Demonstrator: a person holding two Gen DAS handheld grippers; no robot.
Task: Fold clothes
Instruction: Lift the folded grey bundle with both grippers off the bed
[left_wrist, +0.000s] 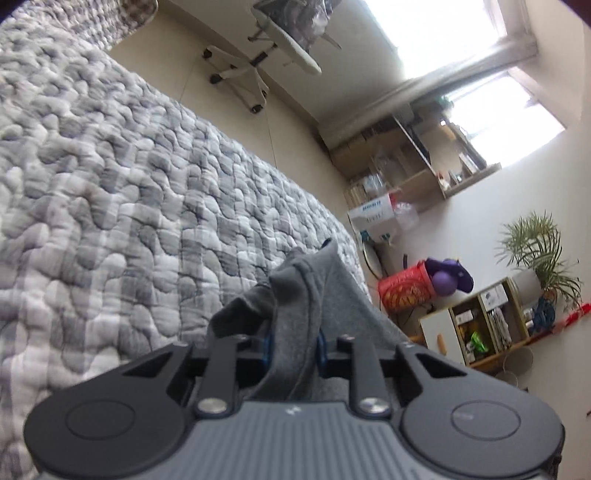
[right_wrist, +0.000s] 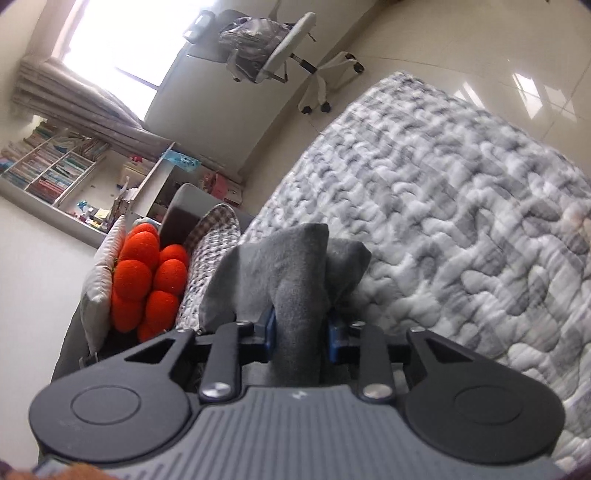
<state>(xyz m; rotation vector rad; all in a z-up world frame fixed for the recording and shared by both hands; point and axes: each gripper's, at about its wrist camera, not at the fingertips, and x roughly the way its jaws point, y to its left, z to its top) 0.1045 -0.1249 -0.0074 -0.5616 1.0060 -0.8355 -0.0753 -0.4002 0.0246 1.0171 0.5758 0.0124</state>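
A grey garment (left_wrist: 314, 291) is pinched between the blue pads of my left gripper (left_wrist: 294, 350), which is shut on it and holds it lifted above the quilted grey-and-white bedspread (left_wrist: 110, 192). In the right wrist view my right gripper (right_wrist: 301, 332) is also shut on the grey garment (right_wrist: 291, 266), bunched between its blue pads, above the same bedspread (right_wrist: 461, 221). The rest of the garment is hidden behind the gripper bodies.
A white office chair (left_wrist: 251, 74) stands on the tiled floor beyond the bed, also in the right wrist view (right_wrist: 295, 55). Shelves (left_wrist: 476, 325), a red bag (left_wrist: 406, 291) and a plant (left_wrist: 535, 247) line the wall. Orange plush toy (right_wrist: 147, 280) and pillows (right_wrist: 214, 266) lie at the bed's head.
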